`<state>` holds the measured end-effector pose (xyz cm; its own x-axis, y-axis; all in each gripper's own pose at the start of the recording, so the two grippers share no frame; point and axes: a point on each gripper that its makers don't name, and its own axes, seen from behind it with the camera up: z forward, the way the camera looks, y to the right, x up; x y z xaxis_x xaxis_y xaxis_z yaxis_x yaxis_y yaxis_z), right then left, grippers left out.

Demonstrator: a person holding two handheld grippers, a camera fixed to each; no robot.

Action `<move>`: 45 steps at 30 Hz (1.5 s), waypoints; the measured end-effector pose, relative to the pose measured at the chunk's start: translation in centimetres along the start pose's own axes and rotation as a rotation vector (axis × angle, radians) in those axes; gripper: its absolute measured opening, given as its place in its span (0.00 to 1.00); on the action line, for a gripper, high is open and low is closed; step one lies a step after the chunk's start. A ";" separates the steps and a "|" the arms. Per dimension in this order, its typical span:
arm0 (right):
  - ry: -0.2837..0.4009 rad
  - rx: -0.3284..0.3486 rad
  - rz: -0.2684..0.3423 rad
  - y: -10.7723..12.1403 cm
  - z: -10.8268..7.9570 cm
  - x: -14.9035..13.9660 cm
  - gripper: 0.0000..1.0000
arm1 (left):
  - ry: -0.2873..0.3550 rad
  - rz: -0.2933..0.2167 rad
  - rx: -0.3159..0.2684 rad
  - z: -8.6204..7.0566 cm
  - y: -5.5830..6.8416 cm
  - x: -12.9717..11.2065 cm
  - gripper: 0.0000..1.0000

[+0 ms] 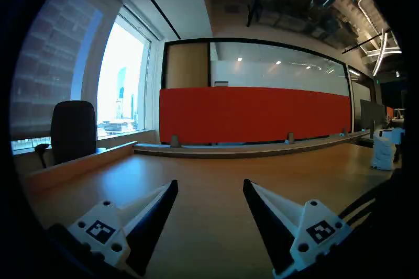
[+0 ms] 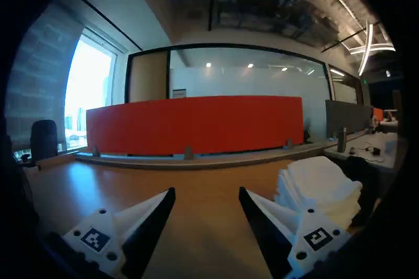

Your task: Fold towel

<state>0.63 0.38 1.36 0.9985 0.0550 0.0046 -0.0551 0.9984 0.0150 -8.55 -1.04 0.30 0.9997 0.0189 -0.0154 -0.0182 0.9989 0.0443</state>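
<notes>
A stack of folded white towels (image 2: pixel 319 187) rests on the wooden desk (image 2: pixel 209 216), just right of my right gripper (image 2: pixel 207 195) and close behind its right finger. That gripper stands open over bare wood with nothing between its fingers. In the left gripper view the same white stack (image 1: pixel 383 153) sits far off at the right edge of the desk (image 1: pixel 209 185). My left gripper (image 1: pixel 209 187) is open too, low over the desk top, holding nothing.
An orange divider panel (image 1: pixel 254 114) runs along the desk's far edge. A dark office chair (image 1: pixel 73 130) stands at the left by the window. Farther right lie another desk with a bottle (image 2: pixel 341 139) and small items.
</notes>
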 end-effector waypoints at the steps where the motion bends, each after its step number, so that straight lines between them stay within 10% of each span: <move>1: 0.000 0.004 0.003 0.0 0.0 -0.2 0.93 | 0.000 0.000 0.000 0.0 0.0 0.0 0.92; 45: 0.017 0.023 -0.051 -0.9 -0.5 -2.4 0.94 | 0.000 -0.001 0.000 0.0 0.0 0.1 0.92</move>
<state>-1.70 -0.61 0.80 0.9999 0.0045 -0.0137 -0.0040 0.9993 0.0377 -8.49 -1.03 0.33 0.9997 0.0182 -0.0155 -0.0175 0.9989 0.0443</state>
